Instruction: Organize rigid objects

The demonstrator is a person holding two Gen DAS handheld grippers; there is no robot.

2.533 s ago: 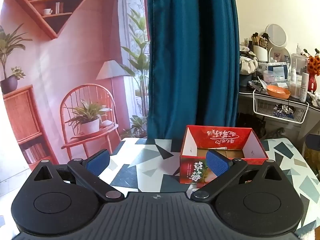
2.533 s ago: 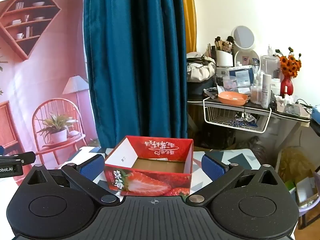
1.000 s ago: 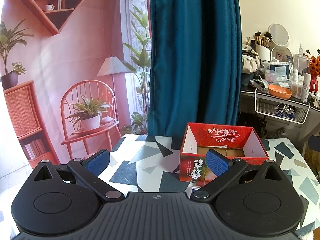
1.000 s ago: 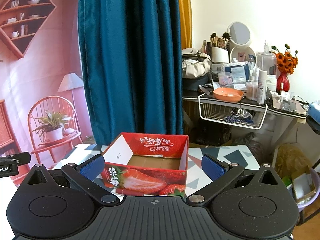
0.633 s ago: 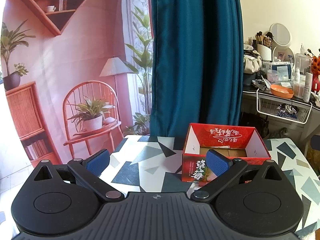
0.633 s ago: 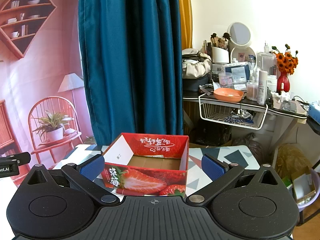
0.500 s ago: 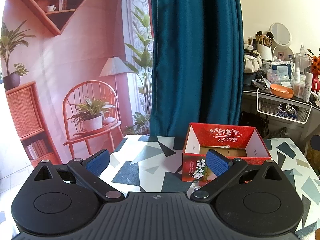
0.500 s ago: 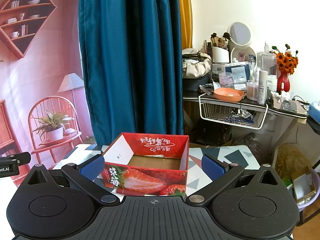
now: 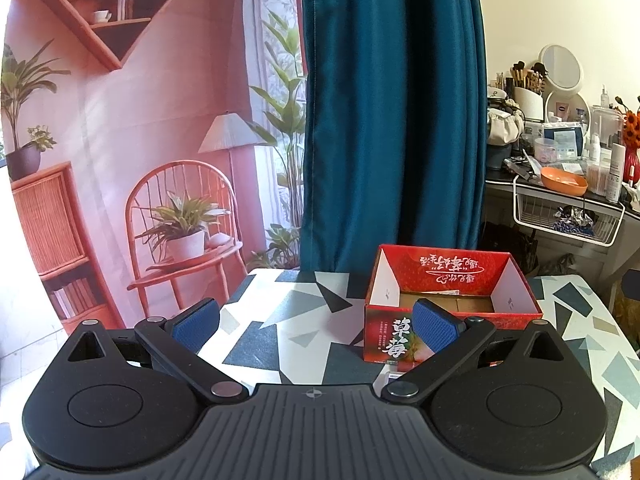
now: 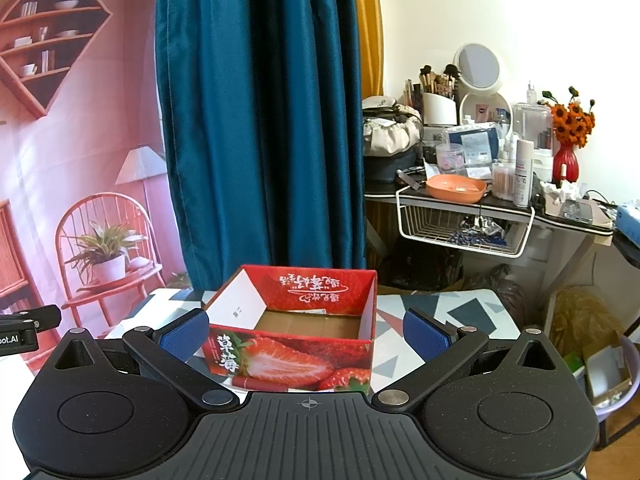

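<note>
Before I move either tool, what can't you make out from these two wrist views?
- Near floor of the red strawberry-print cardboard box: right wrist view, hidden by its front wall.
- Terrazzo-pattern tabletop nearest us: both views, covered by the tool bodies.
- Any objects to organize: none in frame.
- Left tool and right tool: open, holding nothing.

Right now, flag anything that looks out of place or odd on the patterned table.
One small oddity: a red stick-like item lies on the table against the front foot of the strawberry box, outside it. The box stands upright and undamaged.
</note>
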